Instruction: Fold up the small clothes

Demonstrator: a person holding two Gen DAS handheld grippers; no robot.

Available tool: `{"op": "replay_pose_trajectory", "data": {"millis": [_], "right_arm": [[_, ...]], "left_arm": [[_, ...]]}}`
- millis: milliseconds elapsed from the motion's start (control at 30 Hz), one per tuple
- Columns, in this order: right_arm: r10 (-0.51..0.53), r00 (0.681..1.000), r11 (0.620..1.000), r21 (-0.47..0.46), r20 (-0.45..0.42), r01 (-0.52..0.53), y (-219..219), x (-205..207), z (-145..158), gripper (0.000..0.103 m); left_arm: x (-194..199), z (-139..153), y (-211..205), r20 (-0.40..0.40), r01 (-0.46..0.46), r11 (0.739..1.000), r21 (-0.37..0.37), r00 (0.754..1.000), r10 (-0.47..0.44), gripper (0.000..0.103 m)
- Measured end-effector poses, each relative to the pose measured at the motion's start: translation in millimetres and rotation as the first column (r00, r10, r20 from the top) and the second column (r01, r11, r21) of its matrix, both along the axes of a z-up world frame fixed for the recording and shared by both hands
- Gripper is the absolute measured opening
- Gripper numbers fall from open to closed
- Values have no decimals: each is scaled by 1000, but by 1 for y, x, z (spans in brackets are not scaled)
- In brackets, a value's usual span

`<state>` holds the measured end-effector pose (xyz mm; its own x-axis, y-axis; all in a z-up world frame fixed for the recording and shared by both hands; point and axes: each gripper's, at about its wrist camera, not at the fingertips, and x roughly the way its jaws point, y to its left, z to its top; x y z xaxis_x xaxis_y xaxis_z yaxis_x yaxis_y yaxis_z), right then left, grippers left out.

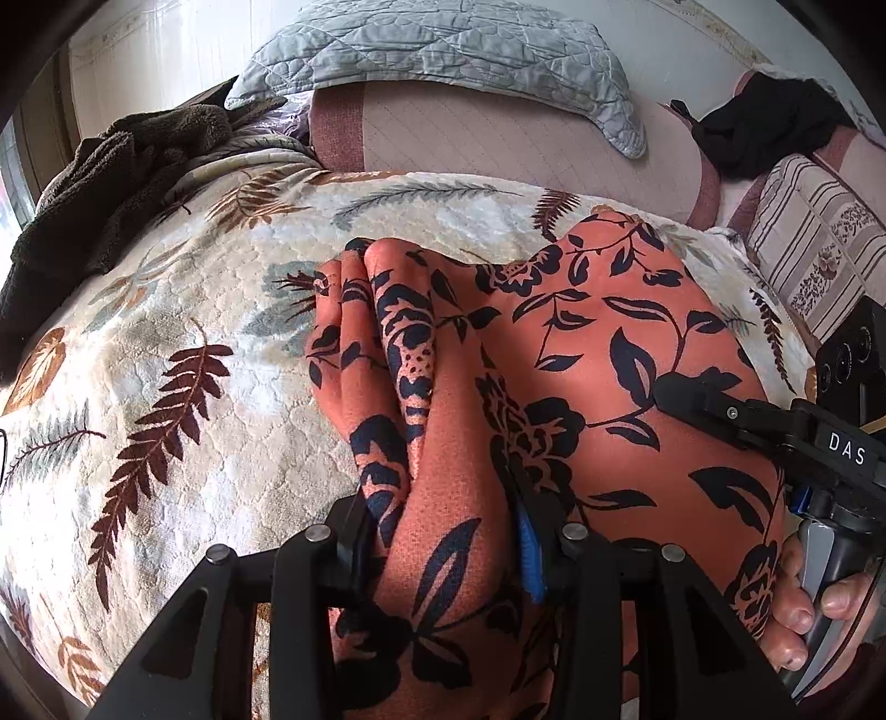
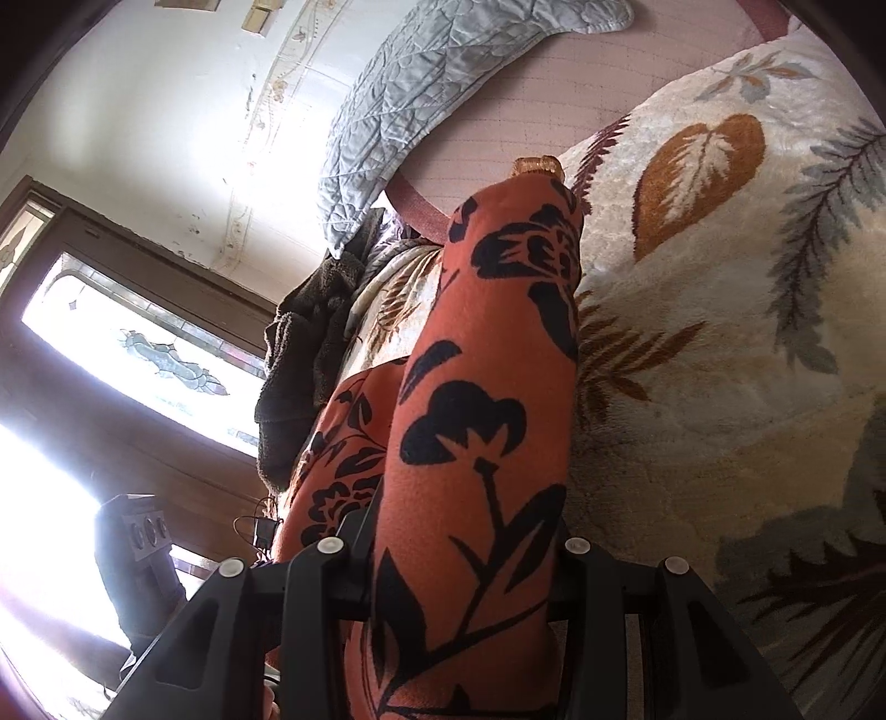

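Both sets of my fingers are clamped on one orange garment with dark flowers (image 1: 581, 354), held over a bed under a cream leaf-print blanket (image 1: 166, 399). In the left wrist view, my left gripper (image 1: 443, 559) has a thick gathered fold of the cloth pinched between its fingers, a blue pad showing against the fabric. From there the garment runs forward and away from those fingers, then spreads to their right, where my right gripper (image 1: 692, 396) comes in from the side, with my right hand (image 1: 819, 609) on its trigger. In the right wrist view, my right gripper (image 2: 465, 559) grips a long band of the same cloth, which stretches straight ahead from the fingers to a rounded far end lying on the blanket.

The long axis of the cloth lies ahead of both pairs of fingers, so I judge the next move turns on carrying the held near edge forward over the far part. The hands look about equally near it. A brown towel (image 1: 99, 183) lies well off to the left, a grey quilted pillow (image 1: 443, 50) beyond
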<state>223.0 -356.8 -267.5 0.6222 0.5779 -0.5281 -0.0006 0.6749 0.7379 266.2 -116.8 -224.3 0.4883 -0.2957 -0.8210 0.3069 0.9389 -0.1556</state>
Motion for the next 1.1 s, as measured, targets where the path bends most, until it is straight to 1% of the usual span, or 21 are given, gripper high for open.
{"op": "replay_pose_trajectory", "data": {"millis": [200, 267, 333, 367, 400, 533, 600, 633, 733, 833, 867, 900, 933, 1000, 1033, 1067, 1100], "right_arm": [[-26, 997, 1000, -8, -73, 26, -6, 7, -20, 41], [-39, 994, 999, 0, -103, 39, -9, 9, -27, 43], [-54, 990, 999, -4, -133, 54, -11, 9, -32, 50], [-64, 987, 998, -12, -146, 63, -11, 8, -33, 52], [-74, 985, 997, -22, -156, 71, -12, 8, -33, 57], [-108, 980, 991, -94, -168, 93, -15, 2, -23, 61], [-129, 980, 982, -157, -154, 104, -13, -5, -11, 62], [-142, 980, 973, -200, -141, 112, -13, -10, -5, 63], [-168, 984, 938, -316, -59, 141, -8, -31, 18, 63], [-149, 988, 916, -371, 40, 154, 2, -51, 40, 61], [-138, 988, 912, -380, 70, 154, 7, -56, 46, 59], [-122, 989, 909, -389, 89, 147, 12, -60, 51, 50], [-104, 990, 905, -402, 98, 135, 18, -63, 54, 45], [-70, 993, 896, -432, 94, 104, 30, -67, 54, 45], [-57, 996, 891, -446, 74, 84, 35, -67, 49, 45], [-51, 998, 886, -459, 38, 63, 39, -65, 41, 45], [-46, 999, 880, -473, -5, 39, 41, -62, 31, 45]], "left_arm": [[5, -13, -1, -20, -13, 1000, 28, 1000, 13, 42], [6, -15, 0, -23, -13, 999, 31, 1000, 14, 43], [6, -16, 1, -29, -15, 999, 36, 999, 16, 46], [5, -16, 1, -28, -13, 999, 41, 1000, 14, 47], [4, -16, 1, -23, -10, 999, 47, 1000, 11, 48], [-3, -12, 2, 4, -13, 996, 88, 1000, 13, 54], [-6, -9, 5, 18, -23, 995, 101, 1000, 22, 59], [-8, -7, 7, 23, -30, 994, 104, 999, 28, 60], [-14, -2, 13, 36, -45, 994, 104, 998, 42, 61], [-23, 5, 21, 71, -79, 990, 118, 995, 71, 61], [-27, 6, 25, 80, -91, 989, 119, 993, 82, 63], [-30, 6, 27, 84, -100, 987, 122, 992, 90, 64], [-32, 4, 30, 88, -107, 986, 131, 991, 96, 64], [-34, 0, 31, 96, -116, 980, 160, 990, 102, 67], [-34, -5, 31, 98, -122, 976, 179, 990, 106, 69], [-32, -11, 30, 97, -126, 970, 209, 989, 107, 76], [-30, -20, 29, 86, -123, 961, 247, 991, 104, 81]]}}
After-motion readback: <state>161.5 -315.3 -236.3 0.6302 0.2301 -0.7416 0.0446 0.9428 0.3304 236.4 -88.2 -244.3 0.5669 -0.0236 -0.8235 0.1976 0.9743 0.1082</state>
